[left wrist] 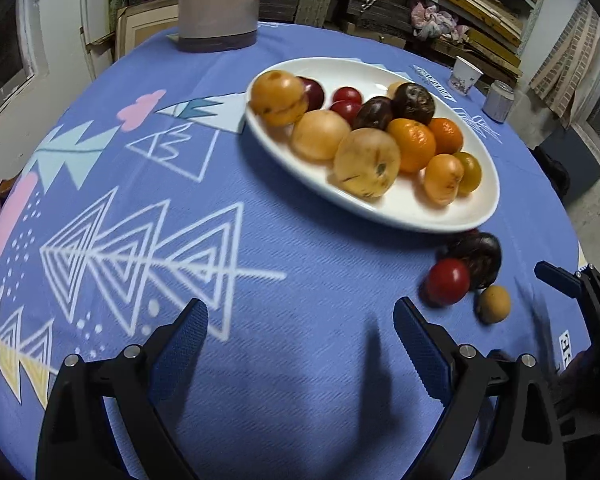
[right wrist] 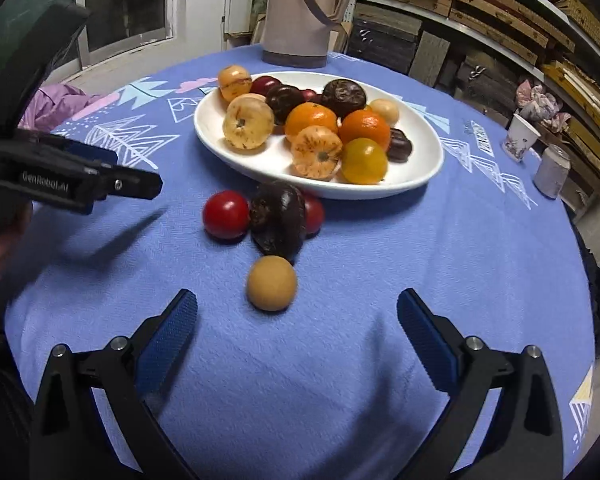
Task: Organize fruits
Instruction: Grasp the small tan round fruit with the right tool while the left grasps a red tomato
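A white oval plate point(left wrist: 428, 216) point(right wrist: 260, 160) holds several fruits: pale orange ones, tangerines, dark passion fruits, red and yellow tomatoes. On the blue cloth in front of the plate lie a dark passion fruit point(right wrist: 278, 218) point(left wrist: 478, 258), a red tomato point(right wrist: 225, 214) point(left wrist: 448, 281), a second red tomato point(right wrist: 314, 213) half hidden behind it, and a small tan round fruit point(right wrist: 271, 283) point(left wrist: 494, 303). My right gripper point(right wrist: 296, 320) is open and empty, just short of the tan fruit. My left gripper point(left wrist: 300, 328) is open and empty, left of the loose fruits; it also shows in the right wrist view point(right wrist: 140, 184).
A beige thermos jug point(right wrist: 300, 12) point(left wrist: 220, 4) stands at the table's far side. A paper cup point(right wrist: 521, 137) point(left wrist: 465, 76) and a small can point(right wrist: 553, 174) point(left wrist: 500, 100) stand at the right. Purple cloth point(right wrist: 56, 102) lies at the left edge. Shelves of boxes are behind.
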